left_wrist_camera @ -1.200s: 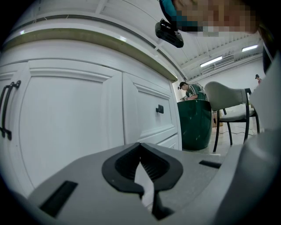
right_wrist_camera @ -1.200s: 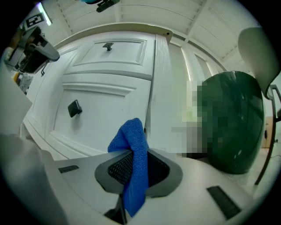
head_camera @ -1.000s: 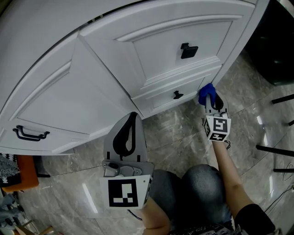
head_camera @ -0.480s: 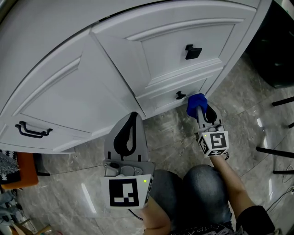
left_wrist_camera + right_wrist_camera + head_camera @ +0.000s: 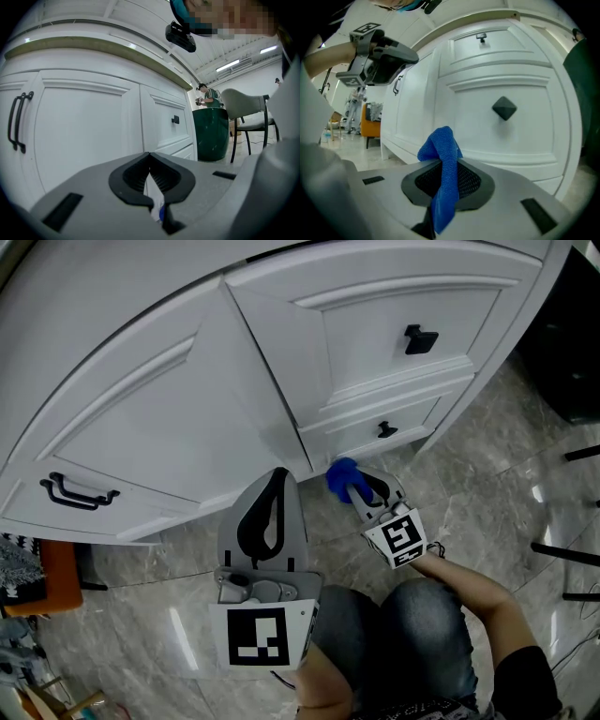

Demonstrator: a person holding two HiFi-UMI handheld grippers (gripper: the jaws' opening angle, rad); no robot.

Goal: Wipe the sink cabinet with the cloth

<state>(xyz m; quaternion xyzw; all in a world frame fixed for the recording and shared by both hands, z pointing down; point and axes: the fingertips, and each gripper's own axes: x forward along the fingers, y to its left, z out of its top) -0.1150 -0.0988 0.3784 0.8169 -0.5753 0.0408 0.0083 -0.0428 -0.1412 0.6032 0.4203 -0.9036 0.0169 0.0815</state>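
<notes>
The right gripper [image 5: 364, 495] has its jaws closed on the blue cloth [image 5: 341, 476]. In the right gripper view the cloth [image 5: 442, 157] is clamped between the two black pads [image 5: 466, 180]. Its long axis follows the slit between the jaws. The folded upper end stands out past the jaw tips and points forward to the sink cabinet [image 5: 501, 70]. The loose end hangs down on the near side of the pads, toward the camera.

In the head view the cloth is at the tip of this gripper, just beside the lower edge of the white sink cabinet [image 5: 141, 418]. I cannot tell if it touches the wood. A black knob [image 5: 504, 108] on a drawer front is ahead of the jaws, a little to the right and higher.

The left gripper [image 5: 271, 495] is to the left of the right one and nearer to the person. Its jaws are together at the tips and hold nothing [image 5: 151, 164]. It is apart from the cabinet; ahead of it and to the left is a door with a black handle [image 5: 16, 122].
</notes>
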